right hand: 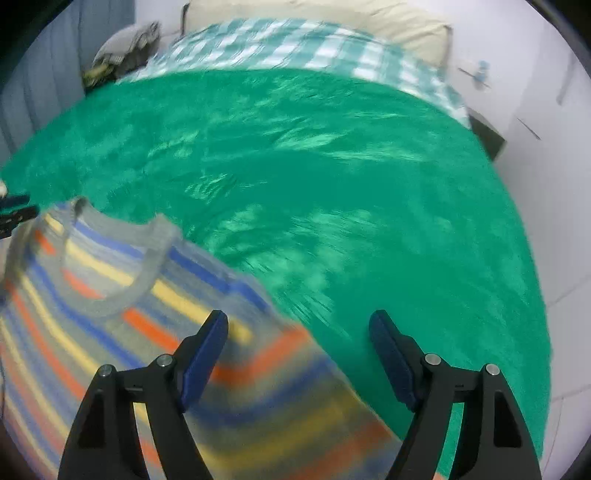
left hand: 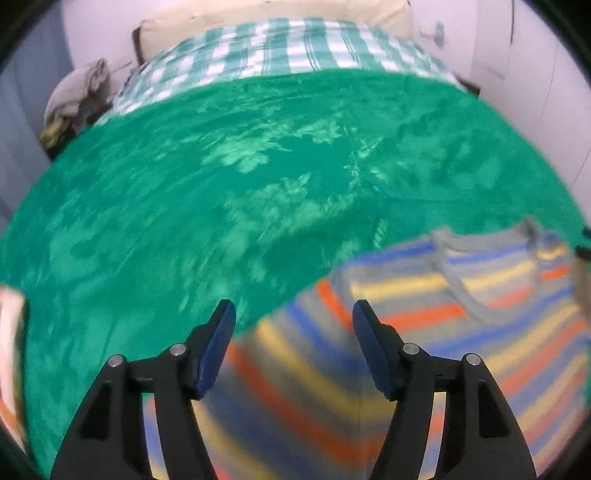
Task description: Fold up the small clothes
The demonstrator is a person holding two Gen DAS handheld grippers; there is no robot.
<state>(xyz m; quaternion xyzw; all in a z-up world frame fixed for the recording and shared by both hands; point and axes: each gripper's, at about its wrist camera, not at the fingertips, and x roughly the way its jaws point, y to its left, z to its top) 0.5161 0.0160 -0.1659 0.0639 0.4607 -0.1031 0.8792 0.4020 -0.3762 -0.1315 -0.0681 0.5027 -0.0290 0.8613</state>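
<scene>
Your left gripper (left hand: 293,308) has its jaws spread apart, with nothing pinched; the blue pads (left hand: 218,347) hang above the striped shirt (left hand: 424,325). In the left wrist view the shirt fills the area from 3 to 6 o'clock, lying on the green blanket (left hand: 221,184), grey collar (left hand: 465,280) toward 3 o'clock.

Your right gripper (right hand: 299,321) is likewise spread and grips nothing. In the right wrist view the striped shirt (right hand: 92,314) occupies 6 to 9 o'clock, its edge passing beneath the left finger. The green blanket (right hand: 332,184) covers the centre. A checked sheet (right hand: 295,48) and a pillow (right hand: 388,22) lie at 12 o'clock.
</scene>
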